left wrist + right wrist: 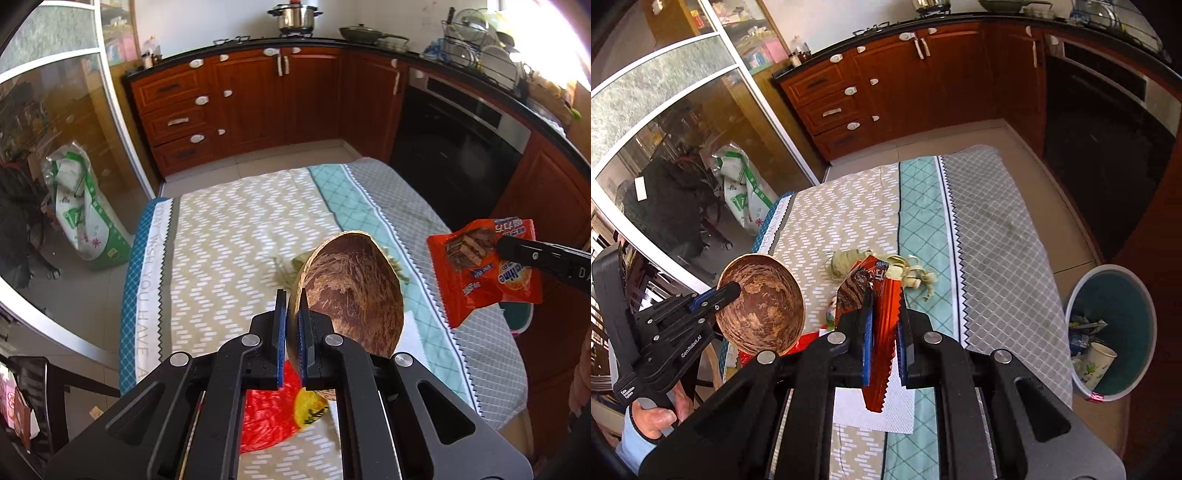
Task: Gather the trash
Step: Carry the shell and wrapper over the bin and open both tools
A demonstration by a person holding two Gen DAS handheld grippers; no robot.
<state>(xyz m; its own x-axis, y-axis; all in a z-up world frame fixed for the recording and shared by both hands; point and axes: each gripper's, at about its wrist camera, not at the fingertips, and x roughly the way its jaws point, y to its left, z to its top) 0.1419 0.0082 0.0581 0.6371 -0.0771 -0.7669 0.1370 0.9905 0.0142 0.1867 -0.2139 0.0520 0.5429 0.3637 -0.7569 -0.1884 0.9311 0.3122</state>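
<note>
My left gripper (292, 299) is shut on the rim of a brown coconut shell half (354, 291) and holds it above the table; it also shows in the right wrist view (764, 302). My right gripper (884, 310) is shut on an orange snack wrapper (882, 332), held in the air; the wrapper also shows in the left wrist view (484, 269). Pale corn husks (905, 269) lie on the patterned tablecloth (990, 236). A red and yellow wrapper (273, 406) lies under my left gripper. A white paper napkin (882, 410) lies under my right gripper.
A grey trash bin (1145, 295) with a teal inside stands on the floor right of the table, holding a paper cup (1099, 360) and other trash. Wooden kitchen cabinets (258, 99) and an oven (461, 140) stand beyond. A glass sliding door (55, 147) is at the left.
</note>
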